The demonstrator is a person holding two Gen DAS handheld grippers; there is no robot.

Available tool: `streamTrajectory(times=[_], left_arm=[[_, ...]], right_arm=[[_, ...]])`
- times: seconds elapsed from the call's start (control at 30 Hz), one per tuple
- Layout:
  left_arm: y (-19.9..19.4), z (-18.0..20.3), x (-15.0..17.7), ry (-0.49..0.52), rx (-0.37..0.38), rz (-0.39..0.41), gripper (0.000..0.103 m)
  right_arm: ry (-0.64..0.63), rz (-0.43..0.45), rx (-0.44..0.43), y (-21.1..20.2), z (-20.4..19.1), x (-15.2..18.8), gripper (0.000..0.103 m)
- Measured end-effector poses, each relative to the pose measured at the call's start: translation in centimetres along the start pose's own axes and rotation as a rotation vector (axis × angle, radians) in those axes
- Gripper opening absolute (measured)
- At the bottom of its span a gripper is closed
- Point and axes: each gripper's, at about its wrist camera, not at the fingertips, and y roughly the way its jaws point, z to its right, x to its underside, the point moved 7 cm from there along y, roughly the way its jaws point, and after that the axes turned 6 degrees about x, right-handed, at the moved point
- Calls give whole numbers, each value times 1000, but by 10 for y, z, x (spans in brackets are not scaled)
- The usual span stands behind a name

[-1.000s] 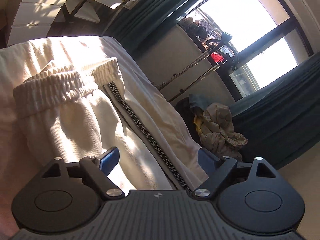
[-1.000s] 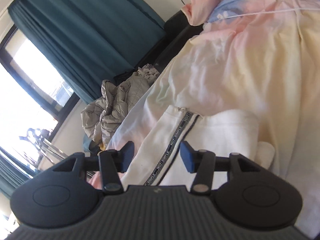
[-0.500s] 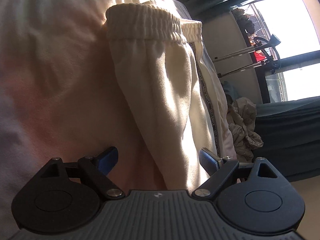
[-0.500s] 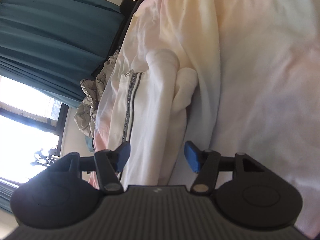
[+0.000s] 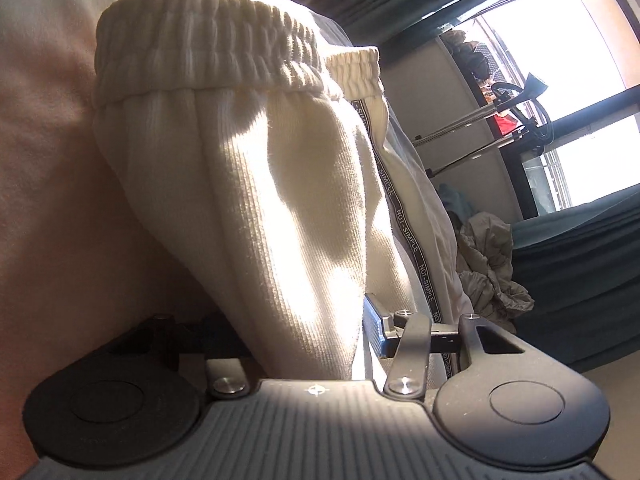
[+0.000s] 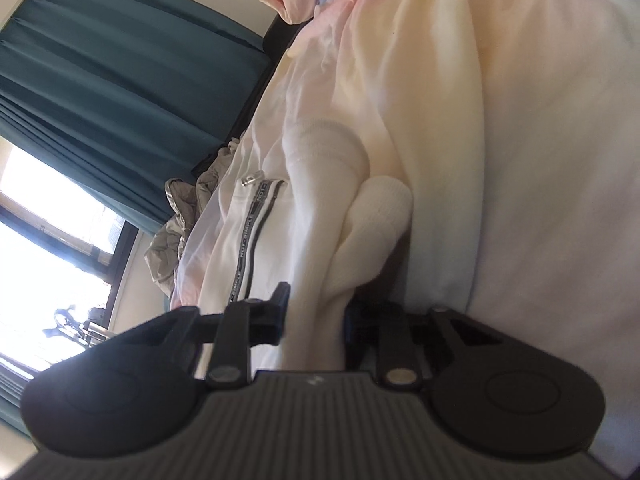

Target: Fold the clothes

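— Looking along the left gripper (image 5: 304, 332), what shows?
— Its jaws, just closed, pinch the cream trousers (image 5: 280, 200); the elastic waistband (image 5: 224, 44) lies far ahead of them.
— And the right gripper (image 6: 314, 320)?
— Jaws just closed too, clamping the same trousers; only here the cuffs (image 6: 380, 208) show ahead. Bedsheet (image 6: 540, 120) spreads open rightward; its edge drops left toward the curtain (image 6: 100, 80).
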Motion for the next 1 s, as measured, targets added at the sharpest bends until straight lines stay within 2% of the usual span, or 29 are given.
streamTrajectory(times=[0.07, 0.1, 0.23, 0.37, 0.5, 0.67, 0.77, 0.93, 1.0], left_arm=[[-5, 1, -7, -53, 58, 15, 18], [-8, 3, -10, -68, 81, 14, 15], [-27, 17, -17, -69, 148, 27, 11], [-48, 25, -24, -49, 176, 33, 11], [-65, 16, -26, -31, 167, -35, 11], [-92, 2, -24, -52, 159, -50, 11], [-106, -1, -23, -10, 141, -63, 12], [-107, -7, -14, 89, 43, -89, 14], [-110, 0, -9, 172, -16, -75, 22]], right_arm=[[-7, 35, -10, -7, -4, -3, 13], [-20, 50, -14, -12, -9, -4, 12], [-81, 114, -52, -41, -34, -11, 11], [-40, 127, -76, -71, -40, -15, 11], [3, 118, -32, -99, -24, -16, 11], [74, 70, 36, -124, 7, -12, 11], [121, 64, 45, -144, 17, -10, 11], [181, 0, 102, -150, 40, -1, 11], [197, -26, 139, -145, 51, 3, 11]])
